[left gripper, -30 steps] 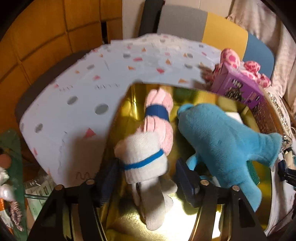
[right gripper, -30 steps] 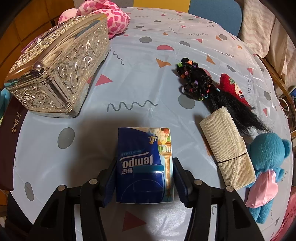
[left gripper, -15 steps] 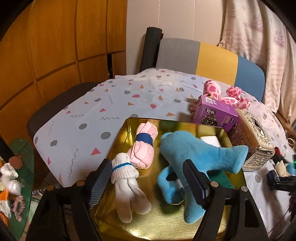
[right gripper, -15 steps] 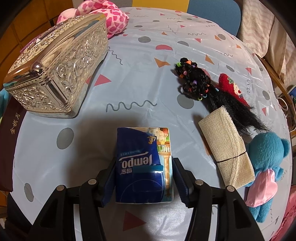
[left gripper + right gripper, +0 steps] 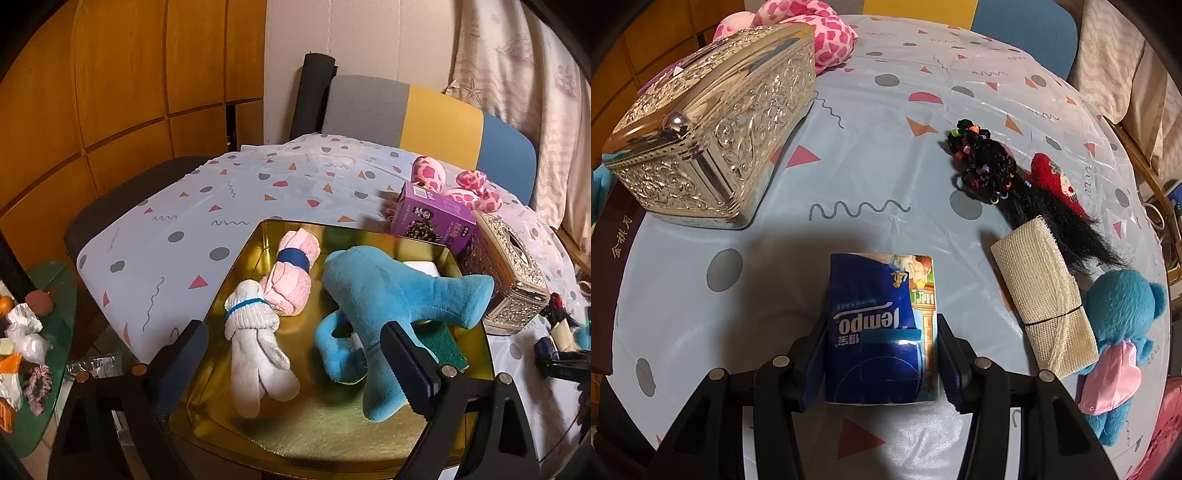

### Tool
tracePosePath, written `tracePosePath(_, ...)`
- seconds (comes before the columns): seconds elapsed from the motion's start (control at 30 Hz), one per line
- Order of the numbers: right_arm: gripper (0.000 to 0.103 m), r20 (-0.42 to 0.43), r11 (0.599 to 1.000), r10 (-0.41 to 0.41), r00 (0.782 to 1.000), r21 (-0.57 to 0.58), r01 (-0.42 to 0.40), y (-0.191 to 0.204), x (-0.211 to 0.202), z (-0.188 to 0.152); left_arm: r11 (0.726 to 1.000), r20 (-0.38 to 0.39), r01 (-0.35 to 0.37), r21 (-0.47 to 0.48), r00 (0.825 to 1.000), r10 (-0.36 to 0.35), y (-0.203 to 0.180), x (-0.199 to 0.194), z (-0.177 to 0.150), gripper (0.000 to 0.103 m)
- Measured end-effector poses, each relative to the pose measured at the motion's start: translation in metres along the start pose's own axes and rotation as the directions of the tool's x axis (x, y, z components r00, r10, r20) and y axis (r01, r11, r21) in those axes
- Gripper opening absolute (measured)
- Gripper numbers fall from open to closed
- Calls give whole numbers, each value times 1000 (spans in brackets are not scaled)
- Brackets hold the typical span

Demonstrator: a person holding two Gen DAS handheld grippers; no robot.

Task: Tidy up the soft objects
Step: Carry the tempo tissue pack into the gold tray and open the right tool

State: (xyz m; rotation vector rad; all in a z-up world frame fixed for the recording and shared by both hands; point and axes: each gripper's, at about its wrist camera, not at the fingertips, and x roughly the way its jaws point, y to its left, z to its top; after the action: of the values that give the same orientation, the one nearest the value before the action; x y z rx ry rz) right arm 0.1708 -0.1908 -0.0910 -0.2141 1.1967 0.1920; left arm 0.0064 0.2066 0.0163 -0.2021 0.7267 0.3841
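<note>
In the left wrist view a gold tray [image 5: 314, 432] holds a white sock bundle [image 5: 255, 339], a pink towel roll [image 5: 291, 273] and a blue plush toy [image 5: 388, 291]. My left gripper [image 5: 295, 343] hovers above the tray's near end. Its jaws are opening wide and touch nothing. In the right wrist view my right gripper [image 5: 881, 325] points down at the table. Its jaws are closing on a blue tissue pack [image 5: 871, 288], with the pads against its two sides. A beige cloth roll [image 5: 1041, 299] and a blue teddy [image 5: 1119, 325] lie to the right.
A silver ornate box [image 5: 709, 125] stands at the left, with a pink spotted plush [image 5: 820, 33] behind it. A black hairpiece [image 5: 990, 173] and a red plush [image 5: 1052, 177] lie at the right. A purple box [image 5: 432, 218] stands beyond the tray. A cluttered glass side table [image 5: 22, 332] is at the far left.
My left gripper has let go of the white sock bundle, pulled back and up from the tray, and spread its jaws. The right jaws have drawn in slightly on the tissue pack.
</note>
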Motion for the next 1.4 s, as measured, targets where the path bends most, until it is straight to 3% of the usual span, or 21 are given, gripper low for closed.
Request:
tracePosePath(0.3, 52, -12, 999, -20, 1000, 46, 21, 7, -12, -4, 1000, 4, -2, -11, 1000, 2, 13, -2, -1, 95)
tracePosePath(0.5, 52, 136, 991, 43, 990, 121, -60, 13, -70, -5, 999, -8, -4, -37, 1000, 4, 28, 1, -7, 95)
tracePosePath(0.6, 52, 252, 980, 130, 959, 114, -163, 27, -118, 0, 997, -9, -15, -70, 1000, 14, 40, 3, -7, 95)
tracePosePath(0.73, 52, 339, 950, 301, 891, -22, -312, 78, -168, 13, 993, 4, -48, -112, 999, 49, 60, 1, -6, 95)
tracePosePath(0.9, 52, 291, 872, 481, 827, -250, -420, 181, -185, 26, 980, 2, -89, -180, 996, 91, 89, -1, -7, 95)
tracePosePath(1.03, 52, 183, 790, 591, 786, -327, -518, 265, -171, 44, 967, 2, -124, -225, 992, 127, 113, -5, -10, 95)
tracePosePath(1.07, 52, 167, 784, 599, 783, -324, -530, 276, -165, 49, 963, -2, -132, -235, 991, 135, 118, -5, -11, 95)
tracePosePath(1.27, 53, 68, 807, 561, 825, -266, -527, 346, -109, 69, 953, -15, -140, -269, 990, 141, 135, -3, -17, 95)
tracePosePath(1.3, 53, 34, 786, 577, 816, -296, -543, 352, -98, 72, 952, -16, -137, -274, 990, 138, 136, -3, -17, 95)
tracePosePath(1.4, 54, 5, 799, 560, 829, -266, -538, 362, -74, 76, 952, -24, -131, -276, 991, 130, 137, -1, -18, 95)
